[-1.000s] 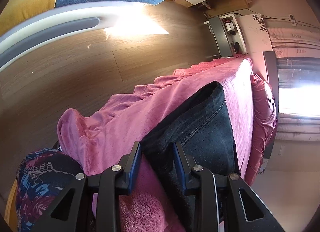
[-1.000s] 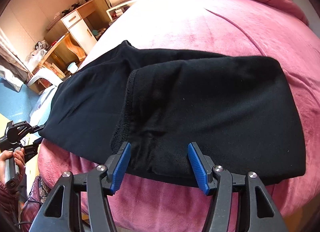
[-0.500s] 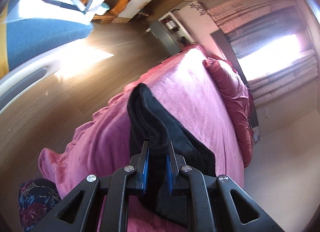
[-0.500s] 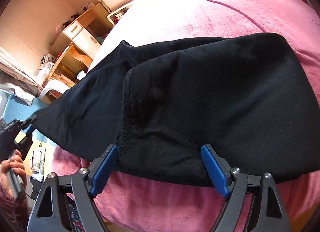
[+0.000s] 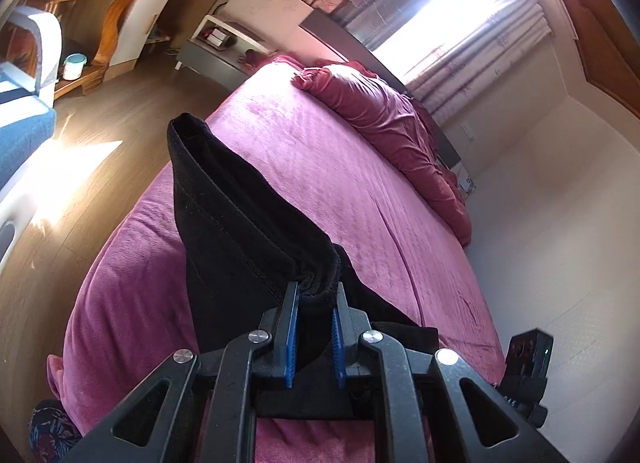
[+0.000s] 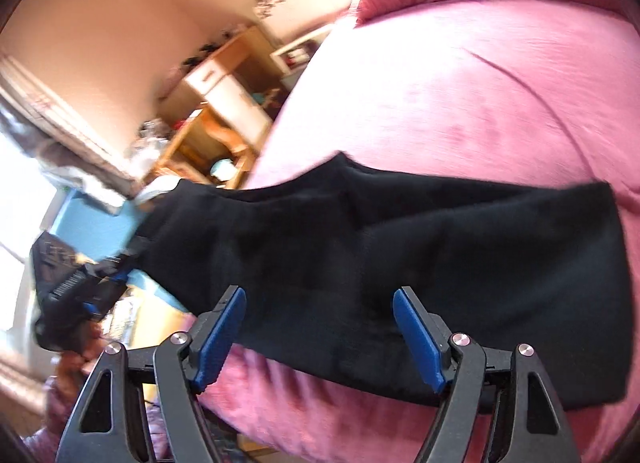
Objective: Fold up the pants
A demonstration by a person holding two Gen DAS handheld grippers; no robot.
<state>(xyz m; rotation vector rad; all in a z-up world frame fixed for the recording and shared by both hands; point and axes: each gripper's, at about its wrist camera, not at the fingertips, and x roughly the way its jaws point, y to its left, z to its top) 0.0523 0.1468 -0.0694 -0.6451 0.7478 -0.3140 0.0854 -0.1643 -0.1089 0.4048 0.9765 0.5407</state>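
Note:
Black pants lie partly folded on a pink bedspread. My left gripper is shut on a bunched edge of the pants and holds that end lifted off the bed. In the right wrist view the left gripper shows at the far left, holding the raised end. My right gripper is open, its blue pads either side of the near edge of the folded part, which lies flat on the bed.
A dark pink pillow lies at the head of the bed. A wooden desk and white cabinet stand beyond the wood floor. A bedside table stands by the bed. A bright curtained window is behind.
My left gripper closed on the pants' edge and lifted it up over the bed. My right gripper stayed open at the near edge; its view has tilted upward.

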